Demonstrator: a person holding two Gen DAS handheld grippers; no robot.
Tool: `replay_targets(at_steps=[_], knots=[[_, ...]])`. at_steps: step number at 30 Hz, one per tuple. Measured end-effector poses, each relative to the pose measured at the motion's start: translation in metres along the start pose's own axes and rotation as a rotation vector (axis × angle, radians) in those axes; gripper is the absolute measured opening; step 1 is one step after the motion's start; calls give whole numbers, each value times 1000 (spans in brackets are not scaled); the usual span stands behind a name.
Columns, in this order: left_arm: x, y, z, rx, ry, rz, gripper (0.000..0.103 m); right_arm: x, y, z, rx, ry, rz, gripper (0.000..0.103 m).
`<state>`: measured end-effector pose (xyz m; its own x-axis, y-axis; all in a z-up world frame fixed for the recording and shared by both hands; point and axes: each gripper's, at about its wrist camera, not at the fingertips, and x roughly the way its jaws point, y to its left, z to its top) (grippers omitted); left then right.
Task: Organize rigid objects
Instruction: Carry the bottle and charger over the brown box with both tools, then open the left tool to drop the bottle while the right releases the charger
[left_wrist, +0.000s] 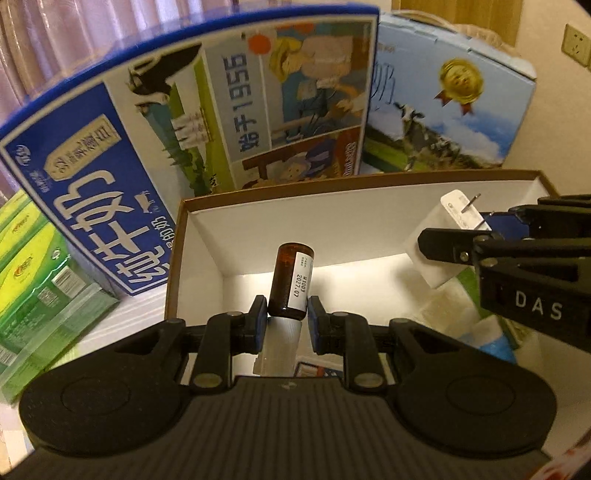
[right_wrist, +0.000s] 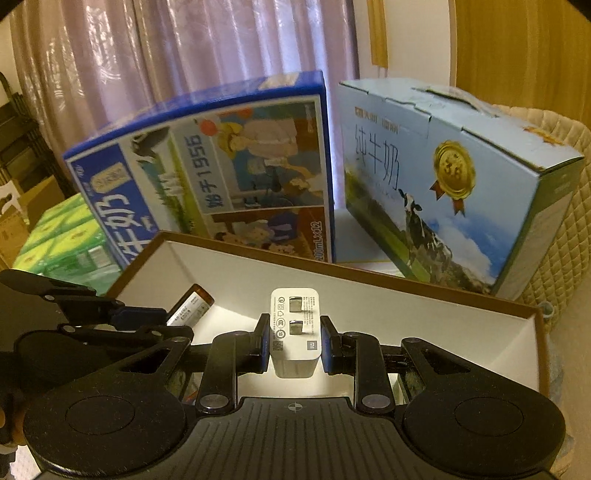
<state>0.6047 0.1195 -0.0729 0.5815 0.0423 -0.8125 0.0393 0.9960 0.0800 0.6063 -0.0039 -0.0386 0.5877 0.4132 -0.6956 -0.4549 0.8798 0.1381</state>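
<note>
Pink curtains (right_wrist: 207, 55) hang behind two milk cartons: a dark blue carton (left_wrist: 207, 110) printed "1956" and "200mL×12", and a pale blue carton (right_wrist: 443, 192) with a gold medal. Over the open white-lined cardboard box (left_wrist: 332, 206), the left gripper (left_wrist: 286, 314) pinches a small amber glass bottle (left_wrist: 291, 280), label reading "2027.07". The right gripper (right_wrist: 294, 339) clamps a white two-prong charger plug (right_wrist: 295, 328) bearing the "mi" logo.

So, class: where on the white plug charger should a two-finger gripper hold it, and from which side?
Hold the white plug charger across its flat side faces, coming from its rear end, as the right gripper does; the prongs then point away, clear of the pads.
</note>
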Motion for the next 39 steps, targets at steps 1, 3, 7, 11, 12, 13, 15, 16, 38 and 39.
replay_targets(at_steps=[1, 3, 7, 11, 12, 13, 15, 16, 38, 39], knots=[[4, 0, 1, 2, 3, -1, 19, 4, -1, 0, 3, 2, -2, 22], [11, 1, 3, 3, 8, -4, 19, 11, -3, 1, 5, 10, -8, 22], [20, 5, 4, -17, 7, -8, 20, 21, -4, 0, 9, 23, -12, 22], [20, 7, 5, -20, -8, -17, 33, 30, -4, -1, 9, 33, -15, 22], [20, 7, 5, -20, -7, -20, 33, 32, -4, -1, 10, 37, -15, 23], [19, 7, 5, -18, -9, -21, 33, 33, -4, 0, 12, 38, -15, 23], [17, 7, 4, -10, -9, -21, 33, 35, -3, 0, 11, 39, -16, 23], [17, 7, 4, -7, -6, -21, 33, 35, -3, 0, 10, 36, -18, 23], [-49, 3, -27, -69, -23, -66, 43, -51, -3, -24, 53, 27, 9, 53], [-53, 2, -29, -75, -25, -66, 44, -56, -2, -26, 53, 28, 10, 53]])
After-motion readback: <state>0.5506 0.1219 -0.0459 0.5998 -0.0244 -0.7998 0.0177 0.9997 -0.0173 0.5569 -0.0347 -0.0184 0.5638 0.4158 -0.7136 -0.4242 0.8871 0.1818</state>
